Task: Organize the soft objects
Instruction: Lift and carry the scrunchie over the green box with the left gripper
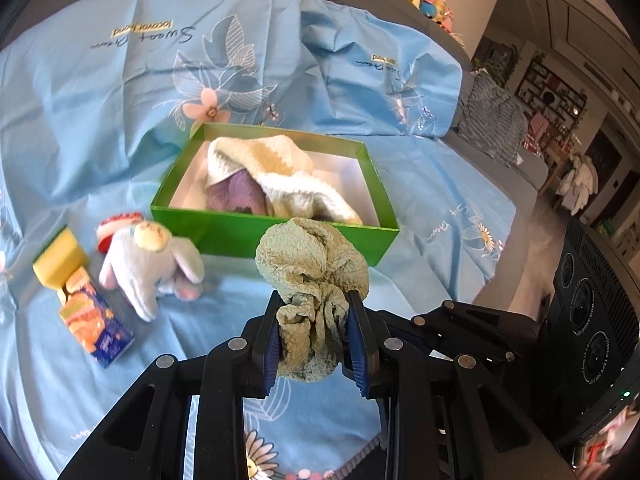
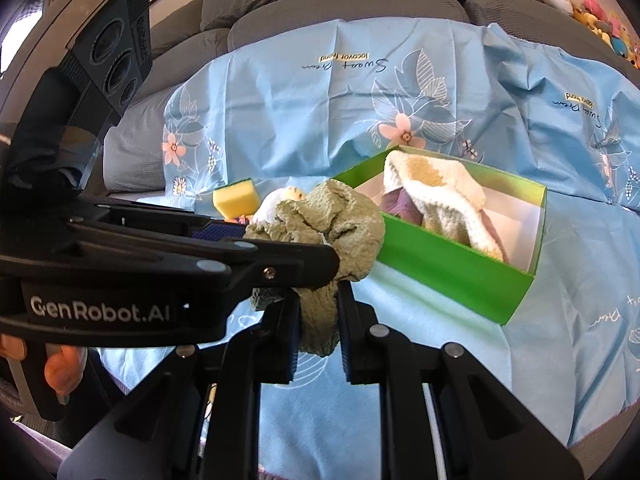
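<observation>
Currently both the left gripper (image 1: 314, 320) and right gripper (image 2: 318, 320) pinch the green cloth (image 1: 312, 264) just before the green box (image 1: 276, 232); next, carry it in and release.

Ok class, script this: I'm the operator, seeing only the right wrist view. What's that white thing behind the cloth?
Observer: A plush with a red hat, lying on the sheet.
Operator: What's by the sponge?
Observer: The sponge touches an orange and blue carton, lying flat.
Operator: Left gripper?
Observer: The left gripper has its jaws shut on the cloth, at its lower folds.
</observation>
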